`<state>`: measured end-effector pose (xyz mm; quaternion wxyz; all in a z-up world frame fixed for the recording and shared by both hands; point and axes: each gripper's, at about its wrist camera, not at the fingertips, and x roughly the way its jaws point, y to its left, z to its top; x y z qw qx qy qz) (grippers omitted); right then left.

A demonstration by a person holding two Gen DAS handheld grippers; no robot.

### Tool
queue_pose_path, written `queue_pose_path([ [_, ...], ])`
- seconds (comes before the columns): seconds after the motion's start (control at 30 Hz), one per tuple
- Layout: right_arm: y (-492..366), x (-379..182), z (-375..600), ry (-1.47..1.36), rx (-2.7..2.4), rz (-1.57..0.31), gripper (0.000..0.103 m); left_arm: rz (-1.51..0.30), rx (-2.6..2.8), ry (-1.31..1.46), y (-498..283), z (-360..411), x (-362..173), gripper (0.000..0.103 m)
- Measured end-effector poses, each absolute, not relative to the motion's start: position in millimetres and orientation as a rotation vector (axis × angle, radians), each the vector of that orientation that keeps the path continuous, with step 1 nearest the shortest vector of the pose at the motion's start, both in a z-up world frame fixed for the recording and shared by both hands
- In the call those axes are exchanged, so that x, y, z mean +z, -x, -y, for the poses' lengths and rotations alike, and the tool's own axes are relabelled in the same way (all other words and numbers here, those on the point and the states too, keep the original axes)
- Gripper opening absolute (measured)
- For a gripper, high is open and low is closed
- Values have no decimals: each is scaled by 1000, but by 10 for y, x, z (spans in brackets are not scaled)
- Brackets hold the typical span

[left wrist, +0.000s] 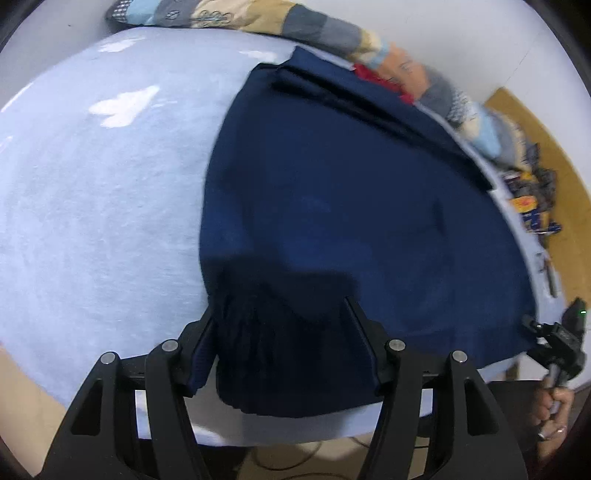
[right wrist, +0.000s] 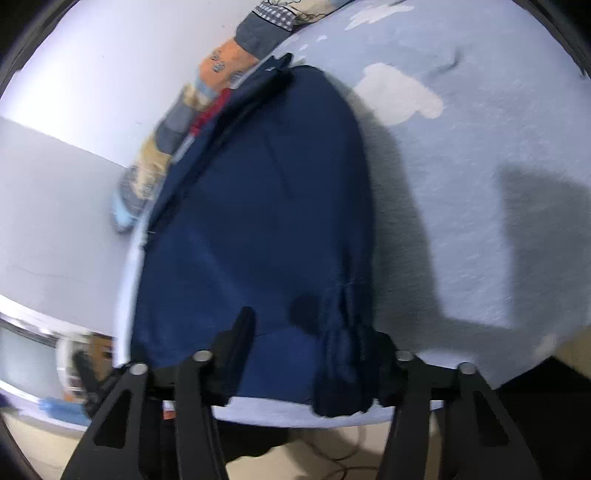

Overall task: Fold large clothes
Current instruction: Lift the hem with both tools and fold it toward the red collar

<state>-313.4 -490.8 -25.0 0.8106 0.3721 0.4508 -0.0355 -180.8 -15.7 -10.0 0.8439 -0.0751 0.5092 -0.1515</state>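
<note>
A large navy blue garment [left wrist: 351, 206] lies spread on a pale blue sheet [left wrist: 92, 221]; it also shows in the right wrist view [right wrist: 266, 221]. My left gripper [left wrist: 284, 332] stands open at the garment's near gathered edge, which bunches between its fingers [left wrist: 201, 350]. My right gripper [right wrist: 314, 347] is also open at the near edge, with a bunched fold beside its right finger [right wrist: 384, 354]. In the left wrist view the right gripper [left wrist: 561, 339] shows at the garment's right corner, held by a hand.
A patchwork quilt [left wrist: 314, 26] lies along the far edge of the sheet, with something red [left wrist: 373, 75] beside it. Clutter [left wrist: 532, 199] lies on a wooden floor at right. The sheet's near edge [right wrist: 295, 417] drops to the floor with cables below.
</note>
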Motion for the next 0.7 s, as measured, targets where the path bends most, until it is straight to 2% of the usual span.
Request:
queue_pose_path([
  [0.07, 3117, -305, 4931, -796, -89, -978, 30, -1087, -306, 156, 1822, 158, -154, 64],
  [0.13, 3131, -283, 4892, -770, -94, -973, 25, -1086, -316, 143, 1894, 227, -169, 76],
  [0.2, 3119, -198, 4835, -731, -88, -939, 20, -1060, -330, 110, 1940, 352, -136, 76],
  [0.27, 3119, -159, 4788, -694, -92, -927, 20, -1027, -344, 101, 1897, 419, -91, 72],
  [0.33, 3165, -232, 4813, -689, -117, -952, 20, -1029, -316, 68, 1879, 444, -128, 58],
  [0.4, 3195, -308, 4852, -731, -120, -959, 21, -1029, -306, 96, 1854, 421, -164, 58],
  [0.47, 3199, -335, 4877, -755, -112, -948, 24, -1018, -292, 125, 1852, 409, -188, 65],
  [0.5, 3195, -343, 4874, -755, -114, -945, 25, -1016, -296, 136, 1854, 424, -214, 78],
  [0.53, 3192, -358, 4867, -758, -110, -938, 26, -1016, -301, 127, 1862, 468, -228, 86],
  [0.6, 3205, -363, 4849, -753, -111, -915, 29, -991, -283, 61, 1881, 582, -241, 86],
  [0.67, 3237, -352, 4842, -744, -103, -903, 31, -956, -270, 35, 1911, 649, -230, 75],
  [0.7, 3248, -344, 4840, -740, -102, -905, 28, -923, -252, 23, 1935, 663, -196, 51],
])
